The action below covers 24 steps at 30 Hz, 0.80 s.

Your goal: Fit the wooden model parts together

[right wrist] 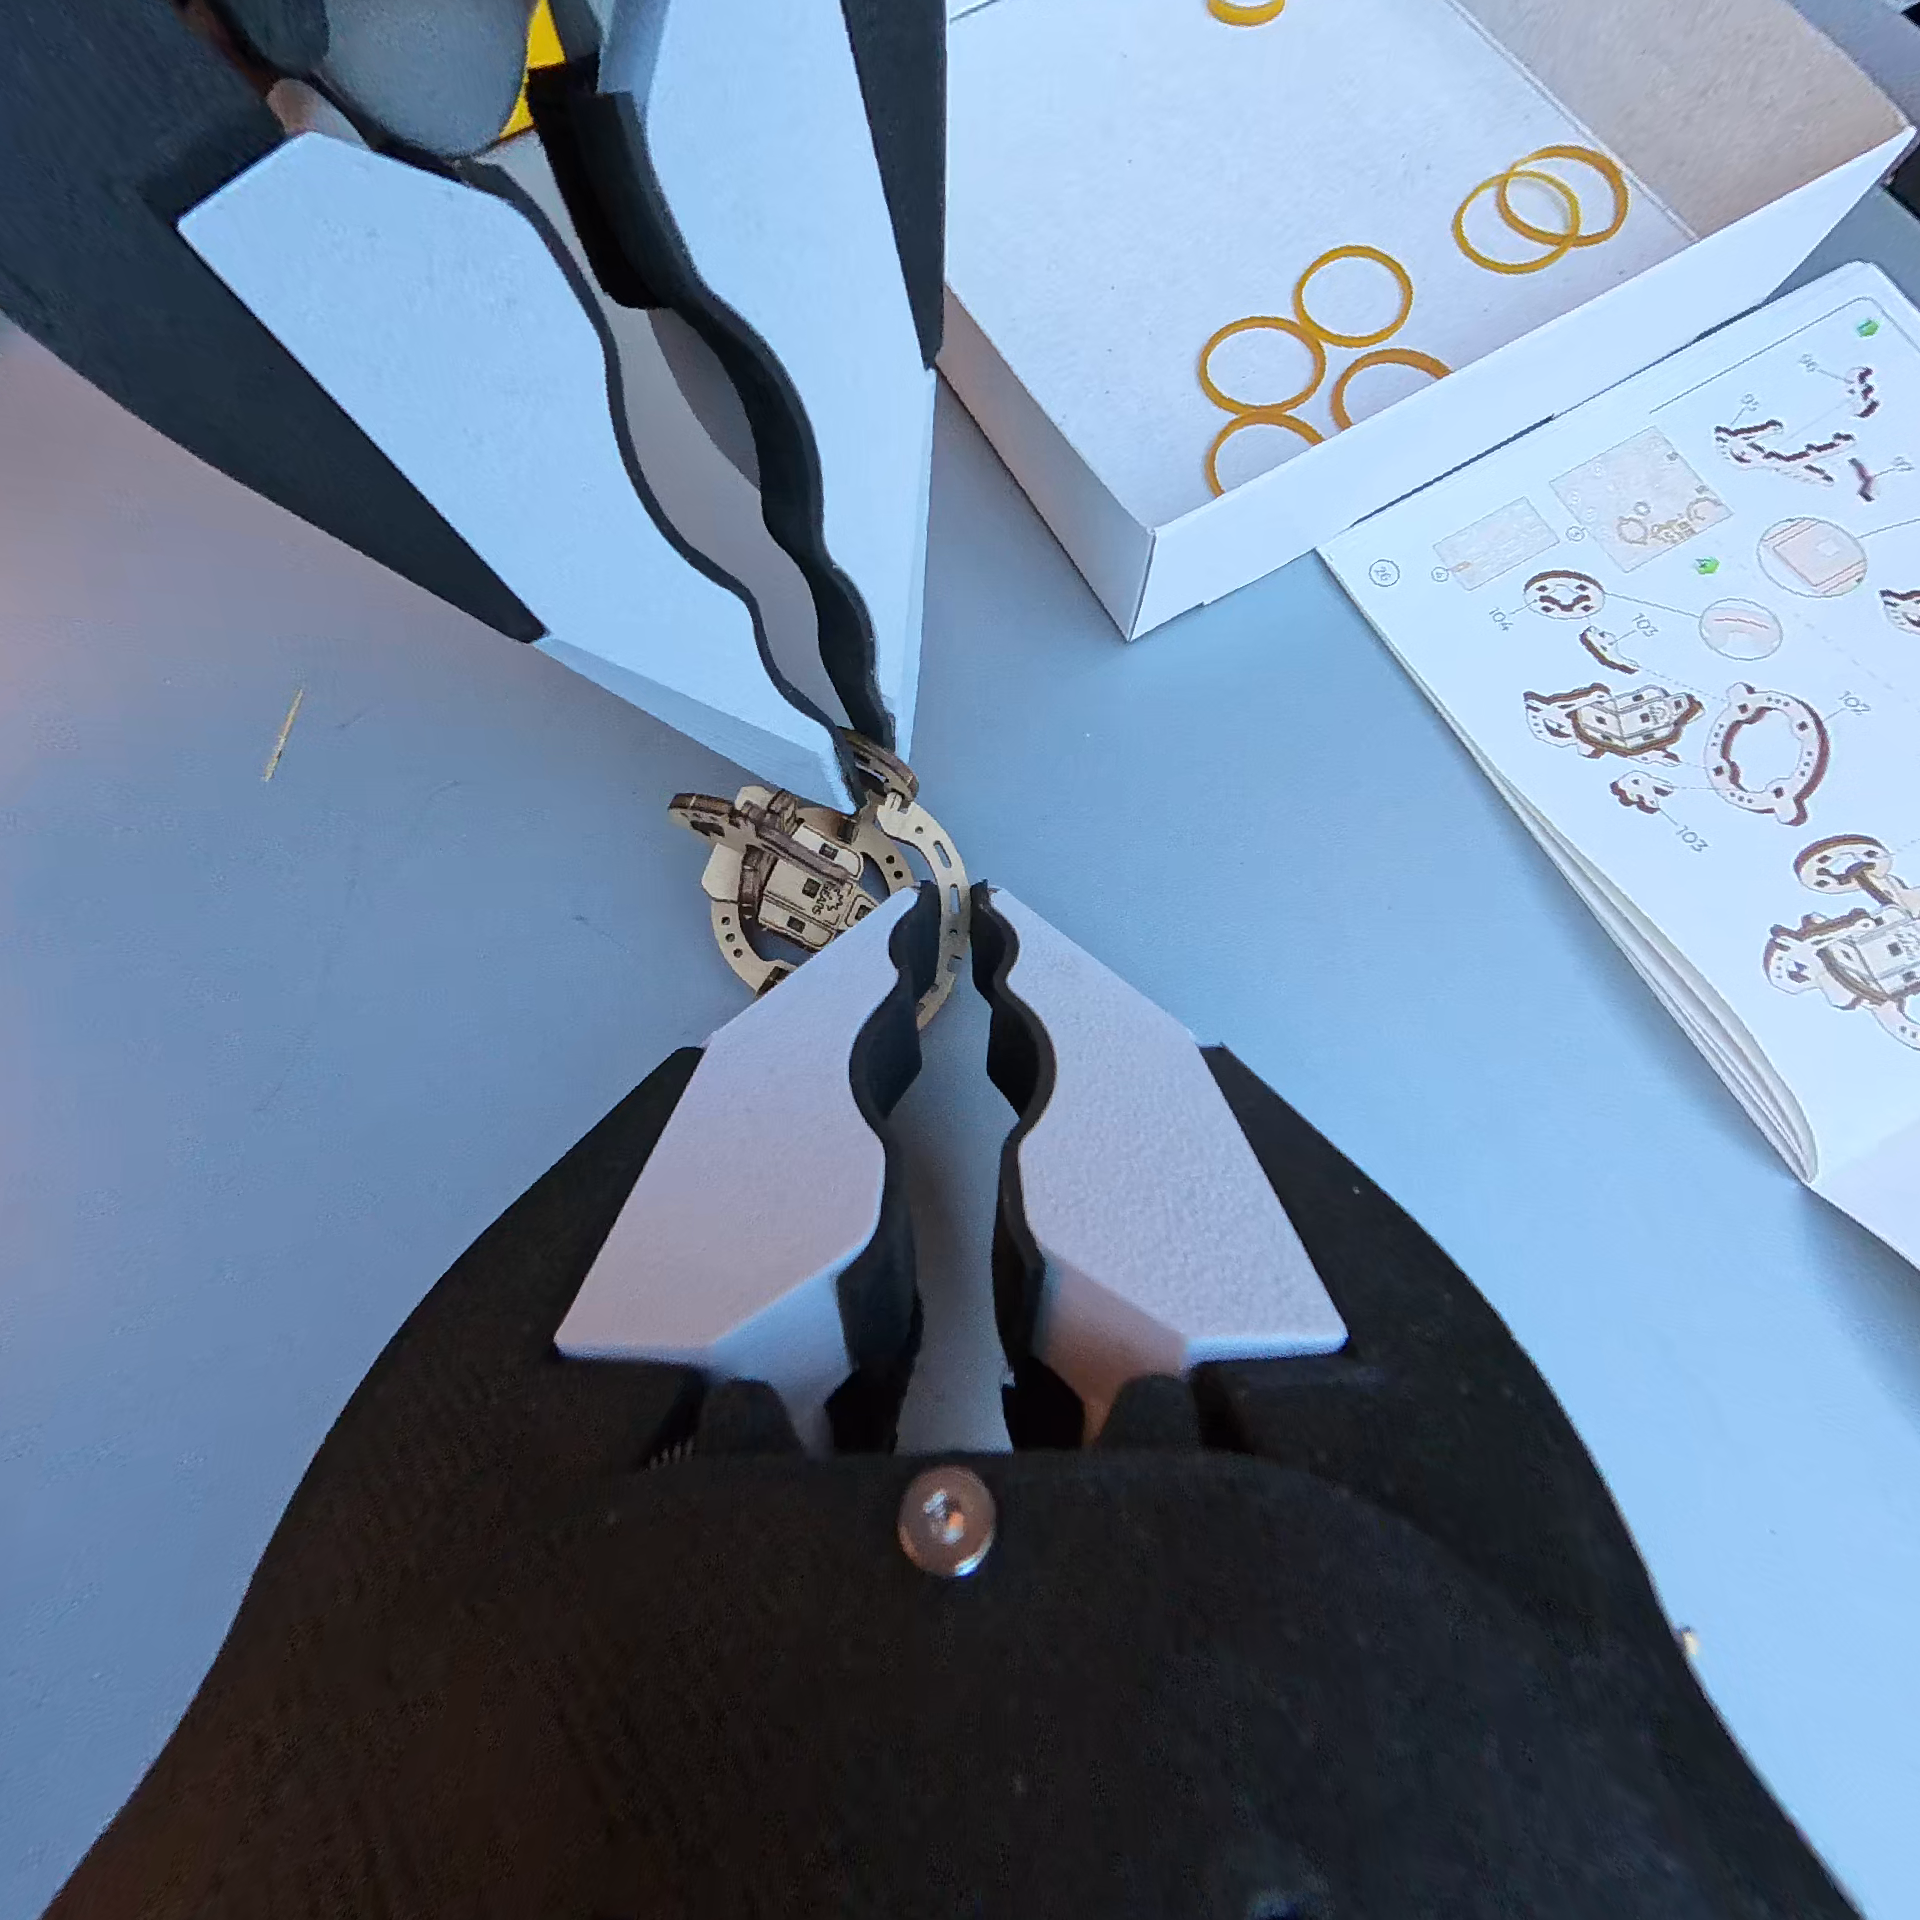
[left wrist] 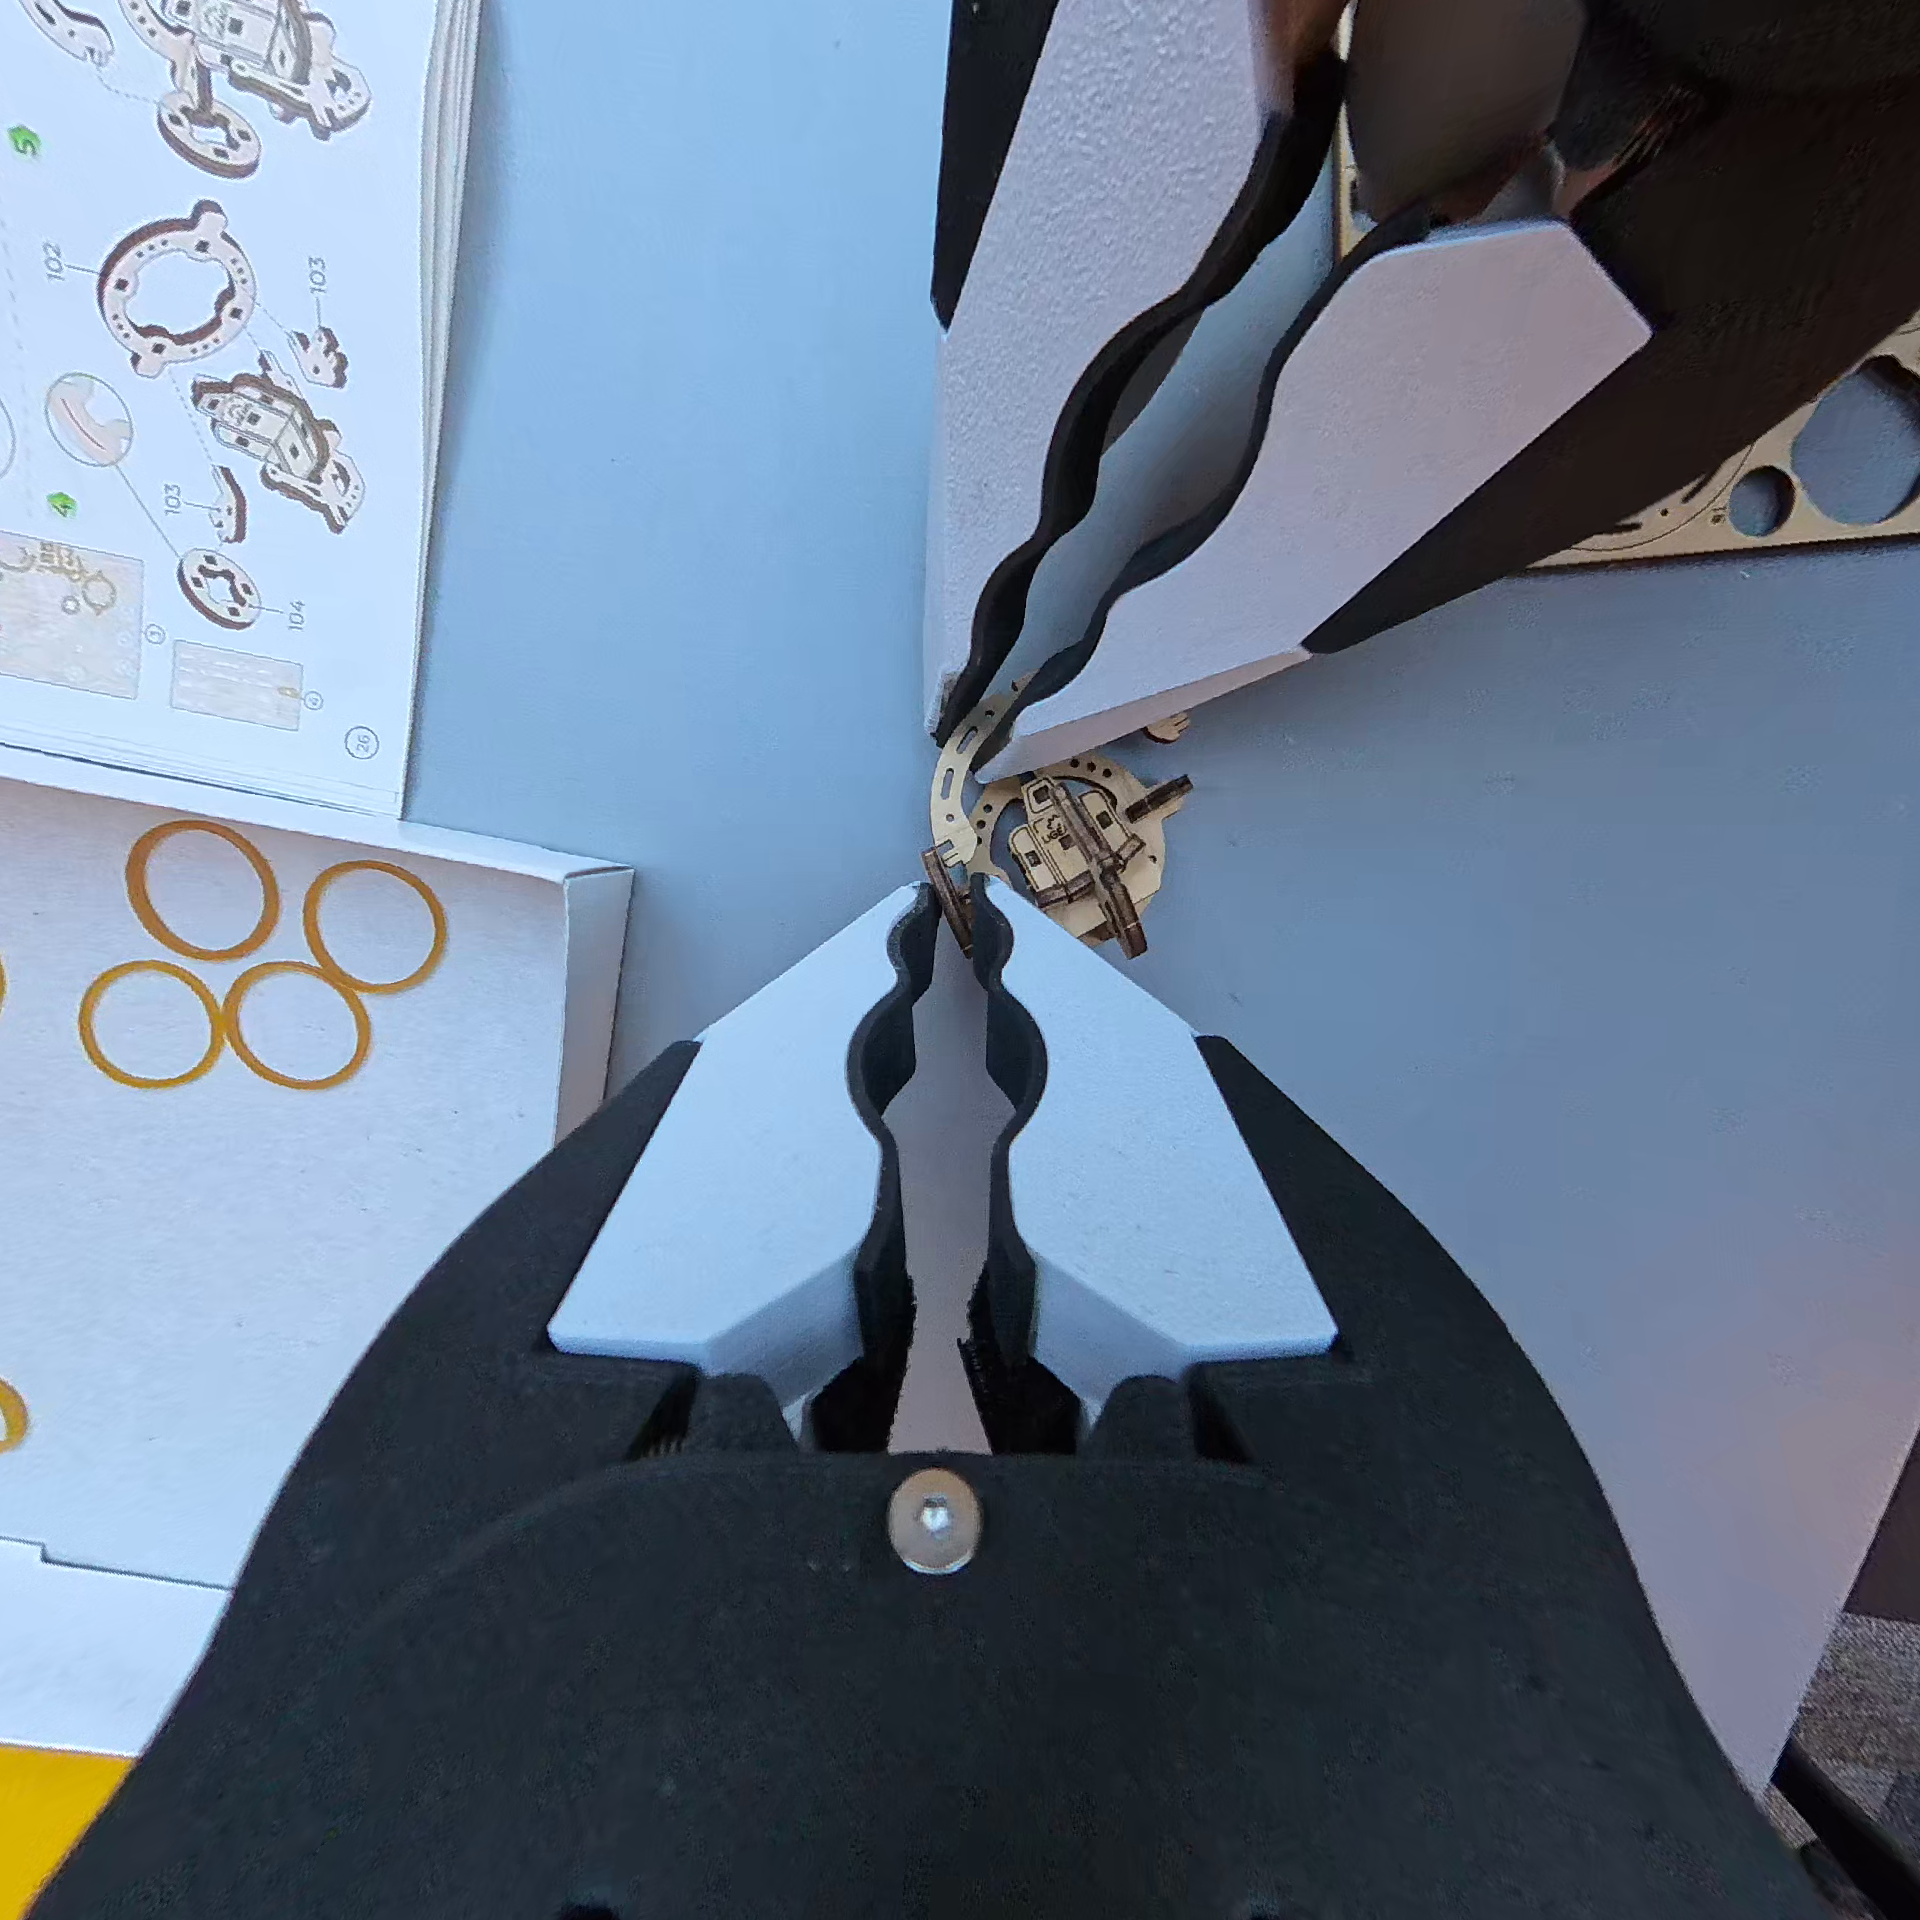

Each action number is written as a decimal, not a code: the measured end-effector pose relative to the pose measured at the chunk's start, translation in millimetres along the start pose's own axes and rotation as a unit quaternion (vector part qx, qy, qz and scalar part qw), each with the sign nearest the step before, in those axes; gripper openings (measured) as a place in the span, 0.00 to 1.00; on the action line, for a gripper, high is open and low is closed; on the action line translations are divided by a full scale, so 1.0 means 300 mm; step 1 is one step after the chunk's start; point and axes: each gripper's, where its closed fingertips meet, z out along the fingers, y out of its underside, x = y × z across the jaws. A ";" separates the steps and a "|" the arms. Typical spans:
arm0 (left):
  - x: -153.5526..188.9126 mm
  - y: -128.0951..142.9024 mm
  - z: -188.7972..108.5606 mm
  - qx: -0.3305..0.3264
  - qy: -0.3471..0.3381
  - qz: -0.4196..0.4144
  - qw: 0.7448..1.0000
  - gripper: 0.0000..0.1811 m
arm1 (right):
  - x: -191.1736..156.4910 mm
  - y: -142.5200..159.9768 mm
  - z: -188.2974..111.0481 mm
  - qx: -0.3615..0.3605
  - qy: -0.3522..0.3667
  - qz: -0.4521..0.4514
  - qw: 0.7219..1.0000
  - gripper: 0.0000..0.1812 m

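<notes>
A small wooden model body (left wrist: 1081, 852) lies inside a thin wooden ring (left wrist: 943, 795) on the grey table. My left gripper (left wrist: 954, 902) is shut on a small dark wooden clip piece (left wrist: 951, 909) at the ring's near edge. My right gripper (left wrist: 977, 727) comes in from the upper right and is shut on the ring's far arc. In the right wrist view my right gripper (right wrist: 945, 914) pinches the ring (right wrist: 935, 847). There the left gripper (right wrist: 864, 764) holds the clip piece (right wrist: 881, 767) against the ring, with the model body (right wrist: 800, 873) to the left.
An open instruction booklet (left wrist: 208, 364) (right wrist: 1714, 779) lies to the side. A white box (left wrist: 312, 1195) (right wrist: 1091, 260) holds several yellow rubber bands (left wrist: 203, 904) (right wrist: 1262, 364). A laser-cut wooden sheet (left wrist: 1818, 488) lies behind the right gripper. A toothpick (right wrist: 281, 732) lies on the table. Less than 4 cm separates the two grippers' tips.
</notes>
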 end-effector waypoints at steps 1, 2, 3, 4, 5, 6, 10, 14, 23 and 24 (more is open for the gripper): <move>-0.001 0.000 0.000 0.000 0.001 0.000 1.000 0.02 | 0.000 -0.001 -0.001 0.002 -0.003 0.005 1.000 0.02; -0.002 -0.002 -0.001 0.001 0.001 -0.001 1.000 0.02 | 0.001 -0.001 -0.001 0.003 -0.006 0.010 1.000 0.02; -0.002 -0.003 -0.001 0.003 0.001 -0.001 1.000 0.02 | 0.002 -0.001 -0.001 0.004 -0.009 0.015 1.000 0.02; -0.003 -0.003 0.000 0.004 0.000 0.000 1.000 0.02 | 0.002 -0.001 -0.002 0.004 -0.014 0.021 1.000 0.02; -0.003 -0.002 0.000 0.003 -0.001 0.002 1.000 0.02 | 0.003 -0.002 -0.002 0.005 -0.018 0.028 0.999 0.02; -0.004 -0.003 0.000 0.004 -0.004 0.002 1.000 0.02 | 0.005 -0.003 -0.002 0.007 -0.021 0.033 0.999 0.02; -0.005 -0.004 0.000 0.007 -0.005 -0.001 1.000 0.02 | 0.006 -0.003 -0.001 0.007 -0.027 0.040 0.999 0.02; -0.007 -0.002 0.002 0.012 -0.003 -0.011 1.000 0.03 | 0.007 -0.003 0.005 0.005 -0.020 0.034 0.999 0.02; -0.015 0.001 0.010 0.015 -0.007 -0.022 1.000 0.06 | 0.010 -0.006 0.014 0.005 -0.018 0.032 0.999 0.02; -0.016 0.000 0.010 0.015 -0.006 -0.023 1.000 0.06 | 0.012 -0.007 0.014 0.005 -0.017 0.031 0.999 0.02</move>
